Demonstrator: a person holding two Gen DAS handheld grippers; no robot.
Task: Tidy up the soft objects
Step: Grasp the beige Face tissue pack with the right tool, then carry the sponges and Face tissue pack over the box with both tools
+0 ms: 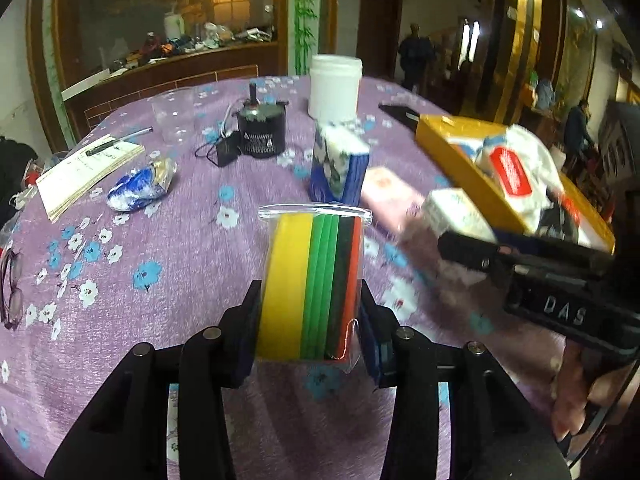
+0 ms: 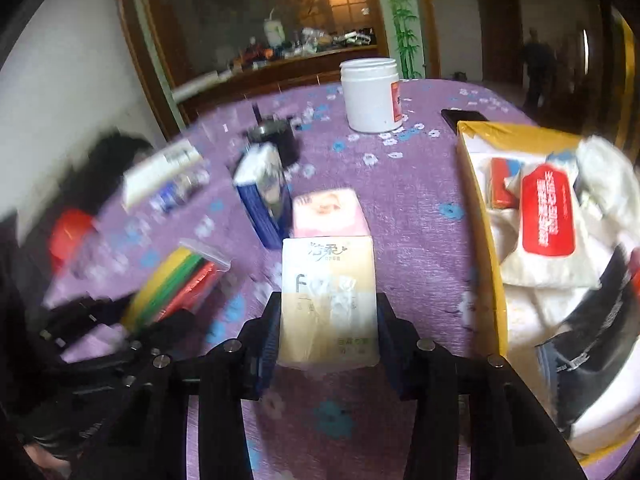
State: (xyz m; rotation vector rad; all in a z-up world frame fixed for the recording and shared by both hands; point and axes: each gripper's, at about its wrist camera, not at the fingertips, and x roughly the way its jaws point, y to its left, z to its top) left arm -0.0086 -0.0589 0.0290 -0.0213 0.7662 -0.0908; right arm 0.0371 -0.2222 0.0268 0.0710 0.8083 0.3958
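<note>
The left claw (image 1: 310, 320) pinches a clear zip bag of yellow, green, black and red sponge sheets (image 1: 316, 280) upright above the purple flowered surface (image 1: 200, 248), while the right claw (image 2: 328, 328) has a cream plastic-wrapped tissue pack (image 2: 330, 300) pressed between its pads. Just beyond that pack lie a pink tissue pack (image 2: 330, 212) and a blue tissue pack standing on end (image 2: 262, 196). To the right sits a yellow cardboard box (image 2: 486, 240) holding white packets, with a white plastic jar (image 2: 370, 94) farther back.
</note>
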